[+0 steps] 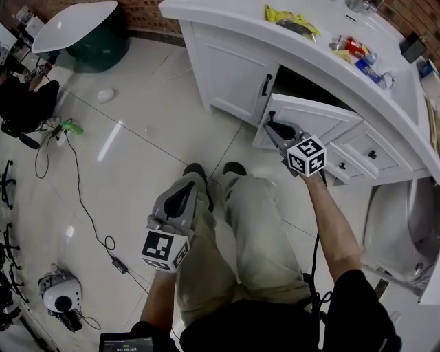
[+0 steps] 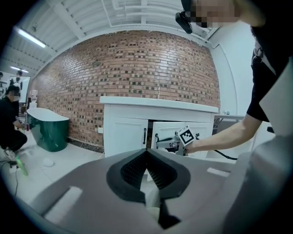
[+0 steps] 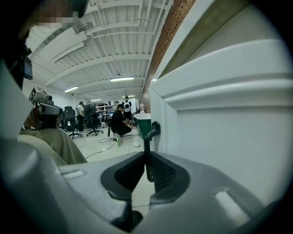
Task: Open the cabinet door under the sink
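The white sink cabinet (image 1: 234, 69) stands ahead of me, its left door shut with a black handle (image 1: 265, 85). The right door (image 1: 313, 118) stands partly swung out, and a dark gap (image 1: 302, 86) shows behind it. My right gripper (image 1: 271, 126) is shut on that door's black handle (image 3: 147, 146), which runs upright between its pads; the door panel (image 3: 229, 137) fills the right of the right gripper view. My left gripper (image 1: 184, 190) hangs low by my left knee, shut on nothing, and faces the cabinet (image 2: 123, 132) from a distance.
Drawers (image 1: 371, 155) sit to the right of the open door, and a white fixture (image 1: 399, 234) stands beyond them. Packets lie on the countertop (image 1: 292, 20). A green tub (image 1: 89, 34) stands at the far left. Cables (image 1: 79, 192) trail over the tiled floor. A person (image 3: 120, 121) crouches far off.
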`<state>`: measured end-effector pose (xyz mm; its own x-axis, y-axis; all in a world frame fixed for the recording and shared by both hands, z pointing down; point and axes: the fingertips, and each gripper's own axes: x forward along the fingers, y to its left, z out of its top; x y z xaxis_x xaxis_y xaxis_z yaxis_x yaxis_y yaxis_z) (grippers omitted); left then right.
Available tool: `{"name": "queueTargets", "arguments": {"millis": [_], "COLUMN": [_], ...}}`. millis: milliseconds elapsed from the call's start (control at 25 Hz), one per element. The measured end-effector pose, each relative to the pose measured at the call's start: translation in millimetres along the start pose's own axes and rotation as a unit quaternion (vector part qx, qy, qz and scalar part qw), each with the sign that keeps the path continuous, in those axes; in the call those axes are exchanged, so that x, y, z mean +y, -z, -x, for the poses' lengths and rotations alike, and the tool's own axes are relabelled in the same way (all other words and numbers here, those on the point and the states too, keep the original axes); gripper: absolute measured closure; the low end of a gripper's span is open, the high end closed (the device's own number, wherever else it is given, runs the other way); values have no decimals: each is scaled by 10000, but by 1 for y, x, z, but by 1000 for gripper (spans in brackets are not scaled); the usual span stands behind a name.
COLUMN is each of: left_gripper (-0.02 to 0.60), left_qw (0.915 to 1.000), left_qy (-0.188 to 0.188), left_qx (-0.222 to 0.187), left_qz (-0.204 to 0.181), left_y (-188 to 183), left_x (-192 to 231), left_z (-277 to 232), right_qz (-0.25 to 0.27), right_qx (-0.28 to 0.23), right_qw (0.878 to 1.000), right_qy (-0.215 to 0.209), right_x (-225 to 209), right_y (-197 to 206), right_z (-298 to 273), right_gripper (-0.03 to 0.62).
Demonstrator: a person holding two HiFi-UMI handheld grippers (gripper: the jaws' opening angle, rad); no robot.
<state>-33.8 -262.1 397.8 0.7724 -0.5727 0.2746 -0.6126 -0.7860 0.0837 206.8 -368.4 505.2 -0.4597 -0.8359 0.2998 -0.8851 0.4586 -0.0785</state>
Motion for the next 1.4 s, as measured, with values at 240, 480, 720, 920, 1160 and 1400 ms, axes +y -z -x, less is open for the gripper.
{"name": "queueTargets", "arguments": {"millis": [240, 480, 720, 920, 1160, 1400], "left_gripper": [565, 565, 565, 565, 565, 565], "left_qw": [9997, 9997, 9996, 9989, 9985, 9986], "left_qy": [103, 80, 23, -14, -129, -148], "left_qx": [104, 100, 143, 261, 309, 278], "left_qz": [-175, -214, -262, -383, -432, -419], "left_y": [10, 17, 26, 36, 49, 61], "left_x": [-29, -47, -62, -76, -85, -105], "left_z": [5, 15, 24, 30, 51, 69], "right_qz": [82, 116, 115, -5, -189, -283], "right_qx": [39, 85, 60, -107, -357, -405], "right_qw": [9997, 9991, 9989, 9995, 9992, 9977], "right_qy": [-237, -410, -448, -287, 57, 463], "right_x": [31, 56, 76, 86, 88, 77], "right_y": [12, 26, 39, 53, 70, 86], "right_z": [27, 59, 95, 137, 190, 237], "right_gripper": [574, 572, 569, 566, 560, 556]}}
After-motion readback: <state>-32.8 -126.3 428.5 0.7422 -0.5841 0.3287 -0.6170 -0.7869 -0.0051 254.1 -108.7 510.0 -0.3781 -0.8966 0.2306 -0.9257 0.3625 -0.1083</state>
